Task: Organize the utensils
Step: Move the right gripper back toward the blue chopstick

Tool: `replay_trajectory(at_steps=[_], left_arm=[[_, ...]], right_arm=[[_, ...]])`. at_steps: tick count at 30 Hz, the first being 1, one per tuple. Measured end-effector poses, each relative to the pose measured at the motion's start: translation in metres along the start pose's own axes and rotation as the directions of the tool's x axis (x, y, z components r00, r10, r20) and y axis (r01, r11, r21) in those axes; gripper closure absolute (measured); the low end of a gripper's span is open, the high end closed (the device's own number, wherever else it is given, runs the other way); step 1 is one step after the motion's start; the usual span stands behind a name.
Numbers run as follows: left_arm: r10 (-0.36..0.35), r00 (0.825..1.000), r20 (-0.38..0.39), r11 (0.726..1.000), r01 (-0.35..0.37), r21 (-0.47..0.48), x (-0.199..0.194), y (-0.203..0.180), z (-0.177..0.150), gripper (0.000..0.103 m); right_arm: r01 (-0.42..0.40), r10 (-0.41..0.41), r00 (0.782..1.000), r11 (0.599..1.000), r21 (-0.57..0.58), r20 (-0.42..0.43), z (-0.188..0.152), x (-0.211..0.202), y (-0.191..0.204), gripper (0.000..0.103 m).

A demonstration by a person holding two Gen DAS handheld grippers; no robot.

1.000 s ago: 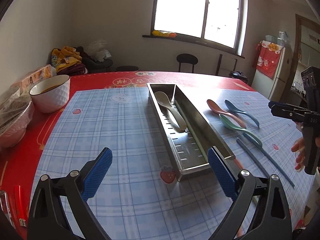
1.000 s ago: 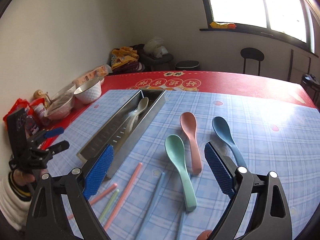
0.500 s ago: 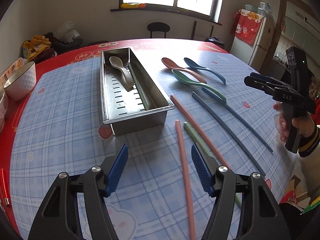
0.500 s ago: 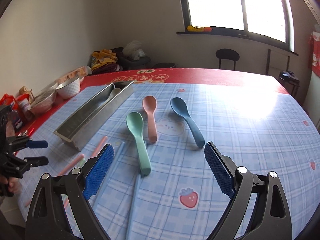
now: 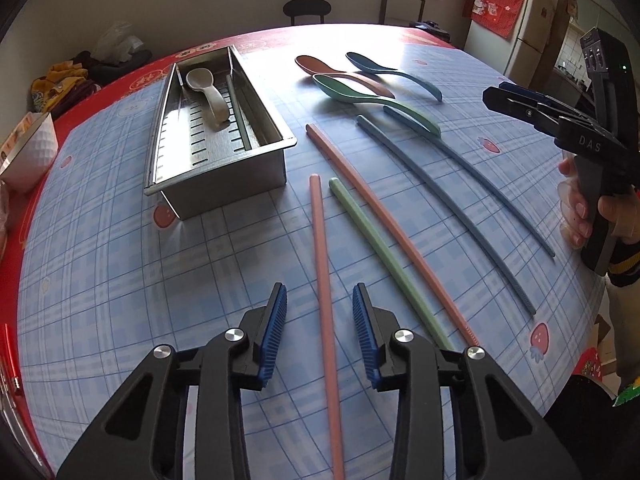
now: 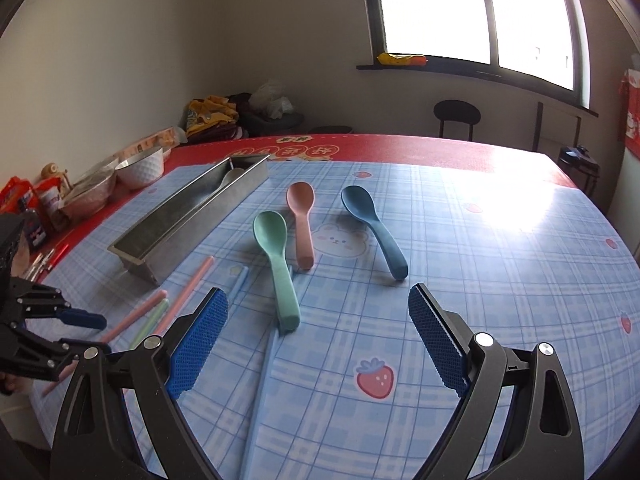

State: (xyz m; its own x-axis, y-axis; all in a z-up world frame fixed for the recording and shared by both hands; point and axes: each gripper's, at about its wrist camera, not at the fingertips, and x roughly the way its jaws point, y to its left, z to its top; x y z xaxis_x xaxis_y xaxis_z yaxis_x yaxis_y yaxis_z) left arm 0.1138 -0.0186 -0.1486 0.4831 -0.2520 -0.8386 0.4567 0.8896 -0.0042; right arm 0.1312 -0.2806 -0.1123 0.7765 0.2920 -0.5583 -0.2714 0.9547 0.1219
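A steel utensil tray (image 5: 224,176) holds a beige spoon (image 5: 208,96) and a green chopstick (image 5: 238,112). My left gripper (image 5: 320,316) is partly open; its blue pads straddle a pink chopstick (image 5: 324,280) lying on the cloth, apart from it. Beside it lie a green chopstick (image 5: 384,256), a second pink chopstick (image 5: 376,208) and two blue chopsticks (image 5: 440,208). Green (image 6: 278,256), pink (image 6: 302,220) and blue (image 6: 376,228) spoons lie further out. My right gripper (image 6: 318,340) is wide open and empty, above the cloth near the green spoon's handle.
A white bowl (image 5: 28,152) and snack packets (image 6: 36,208) stand along the table's left edge. The red table rim (image 6: 400,152) rings the blue plaid cloth. A chair (image 6: 456,116) and a fridge (image 5: 508,28) stand beyond the table.
My left gripper has swung from the tray to the chopsticks, dropped low and narrowed around the pink chopstick. My right gripper has moved right and stayed wide open.
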Motion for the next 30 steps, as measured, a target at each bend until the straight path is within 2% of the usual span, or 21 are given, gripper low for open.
replay_trajectory(at_steps=[5,14,25,30], left_arm=[[0.011,1.000,0.016,1.000,-0.010,-0.012,-0.001,0.003,-0.002,0.077],[0.005,0.999,0.042,0.998,-0.002,-0.070,-0.003,0.017,-0.005,0.097],[-0.009,0.998,0.055,0.996,0.014,-0.085,-0.004,0.021,-0.005,0.097],[-0.015,0.996,0.085,0.995,0.023,-0.100,-0.008,0.025,-0.005,0.097]], right_arm=[[-0.027,0.027,1.000,0.999,0.023,0.008,0.000,-0.001,-0.004,0.014],[-0.046,0.046,0.999,0.997,0.066,-0.007,0.000,0.002,-0.011,0.014],[-0.038,0.039,0.999,0.997,0.066,-0.019,-0.001,0.005,-0.010,0.014],[-0.037,0.040,0.999,0.997,0.071,-0.036,0.000,0.009,-0.011,0.014]])
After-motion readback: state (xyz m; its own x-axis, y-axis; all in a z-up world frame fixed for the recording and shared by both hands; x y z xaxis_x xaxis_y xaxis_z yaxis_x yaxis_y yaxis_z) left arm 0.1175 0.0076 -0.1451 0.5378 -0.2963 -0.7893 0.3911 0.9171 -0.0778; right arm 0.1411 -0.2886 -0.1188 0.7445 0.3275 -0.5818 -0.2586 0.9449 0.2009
